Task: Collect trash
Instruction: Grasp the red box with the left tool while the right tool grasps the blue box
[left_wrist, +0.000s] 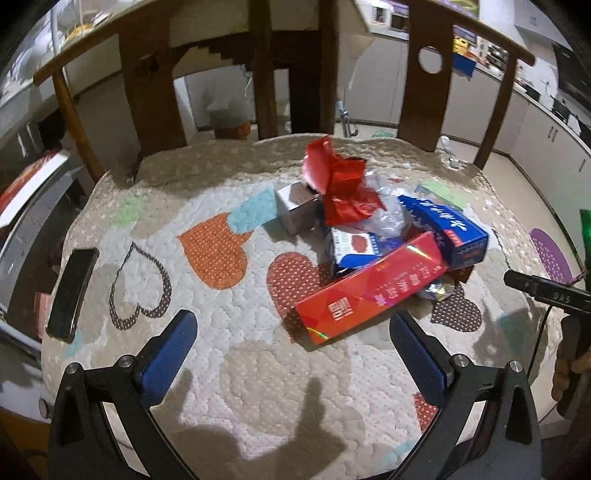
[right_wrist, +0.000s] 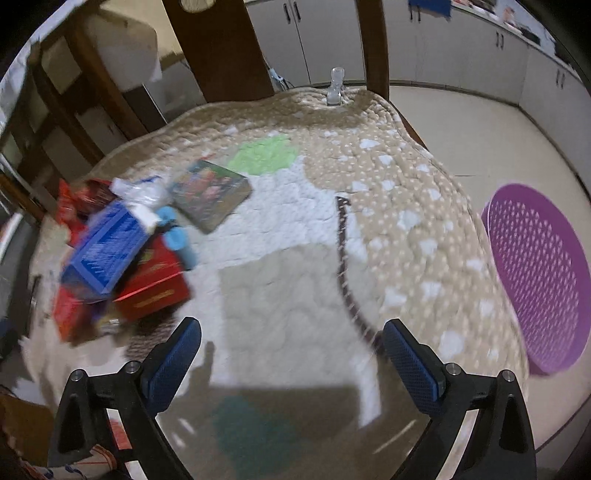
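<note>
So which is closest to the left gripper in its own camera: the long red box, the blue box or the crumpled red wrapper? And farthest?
From the left gripper:
1. Long red box, just ahead, slightly right.
2. Blue box, behind it, further right.
3. Crumpled red wrapper, top of the pile, near the chair back.

Left wrist view low over the quilted cushion (left_wrist: 258, 369), facing the chair back, right wrist view angled rightward, both sharing the trash pile (left_wrist: 369, 236) at 1 and 9 o'clock
</note>
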